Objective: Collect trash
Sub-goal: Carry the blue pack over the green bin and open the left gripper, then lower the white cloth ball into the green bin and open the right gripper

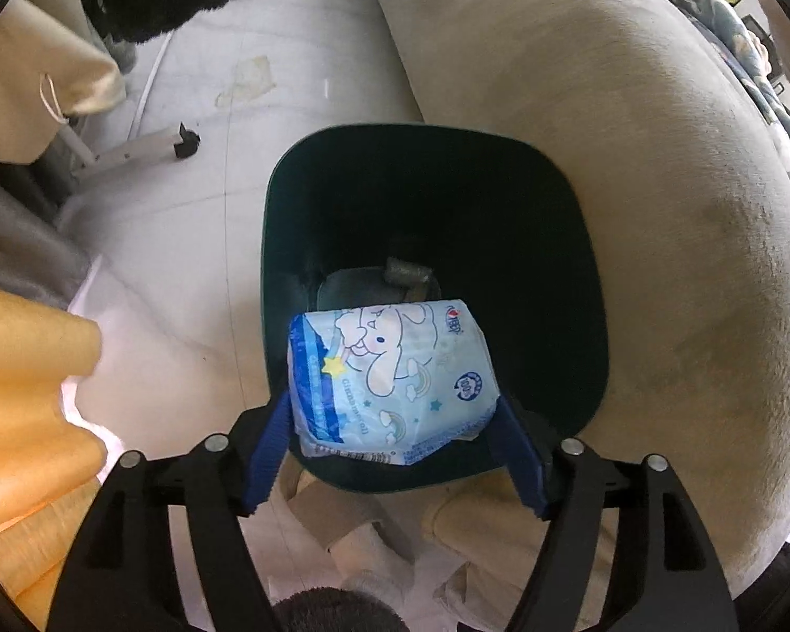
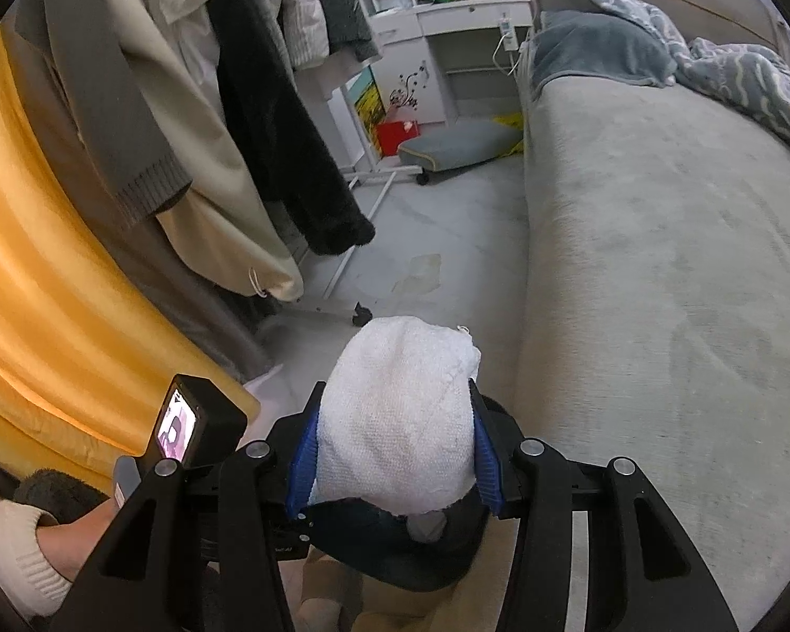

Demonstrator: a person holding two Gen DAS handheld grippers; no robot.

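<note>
Below the spread left gripper (image 1: 392,421), a blue cartoon-printed tissue packet (image 1: 389,374) drops toward the dark green plastic bin (image 1: 579,274); the right gripper (image 2: 392,453) pinches a white crumpled towel wad (image 2: 400,411), not yet binned.

I'm in a home bedroom: a bed (image 2: 658,263) with rumpled blanket (image 2: 737,68), clothes (image 2: 268,105) hanging on a rack, a white desk (image 2: 447,26).

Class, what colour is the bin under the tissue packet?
Dark green bin, seen best in the left wrist view.
</note>
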